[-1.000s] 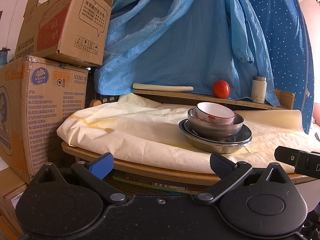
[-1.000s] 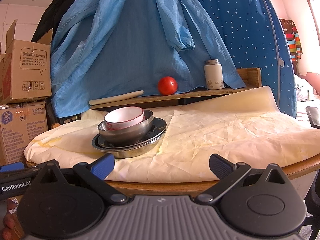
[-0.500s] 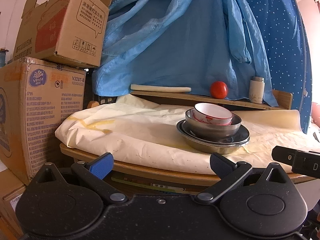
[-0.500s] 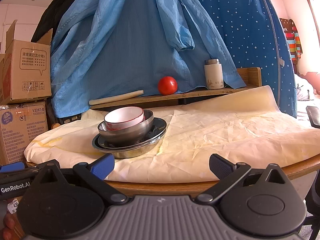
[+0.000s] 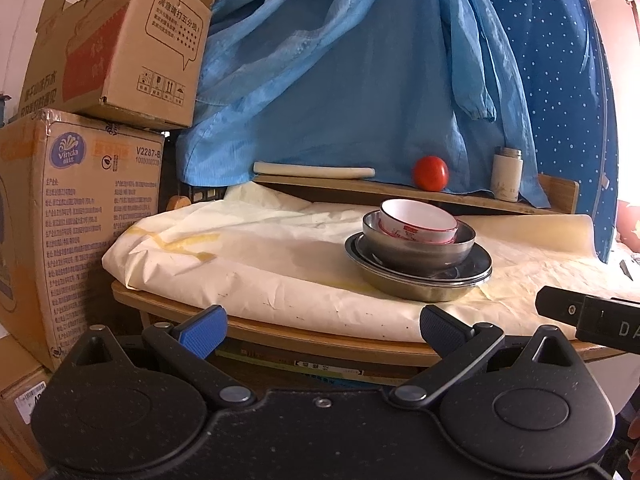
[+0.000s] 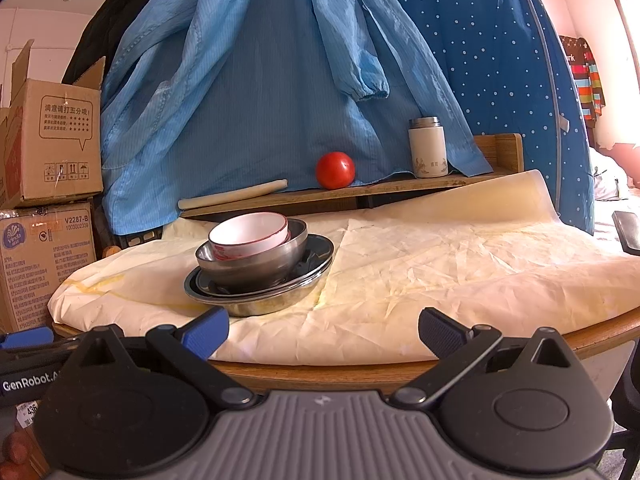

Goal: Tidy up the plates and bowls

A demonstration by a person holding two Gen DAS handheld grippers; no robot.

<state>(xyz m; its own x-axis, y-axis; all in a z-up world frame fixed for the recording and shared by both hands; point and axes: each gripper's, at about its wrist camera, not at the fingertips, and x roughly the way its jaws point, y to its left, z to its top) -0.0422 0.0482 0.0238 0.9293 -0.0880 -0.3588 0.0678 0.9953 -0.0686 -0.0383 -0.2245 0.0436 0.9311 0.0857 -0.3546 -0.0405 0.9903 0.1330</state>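
A white bowl with a red rim [image 5: 418,222] [image 6: 248,236] sits tilted inside a steel bowl [image 5: 416,248] [image 6: 256,264]. Both rest on stacked steel plates [image 5: 424,280] [image 6: 260,298] on the paper-covered table. My left gripper [image 5: 322,328] is open and empty, held below and in front of the table's edge, left of the stack. My right gripper [image 6: 324,328] is open and empty too, near the front edge with the stack ahead to its left. Part of the right gripper's body [image 5: 592,320] shows at the right of the left wrist view.
Cardboard boxes [image 5: 76,184] [image 6: 44,192] stand stacked left of the table. A low wooden shelf [image 6: 360,192] at the back holds a red tomato [image 5: 430,173] [image 6: 335,170], a white flask [image 5: 507,174] [image 6: 427,148] and a pale roll [image 6: 234,198]. Blue garments [image 6: 280,80] hang behind.
The left gripper has drawn back and slightly down from the table, so the stack sits a little smaller and higher in its view. The right gripper and the dishes have stayed still.
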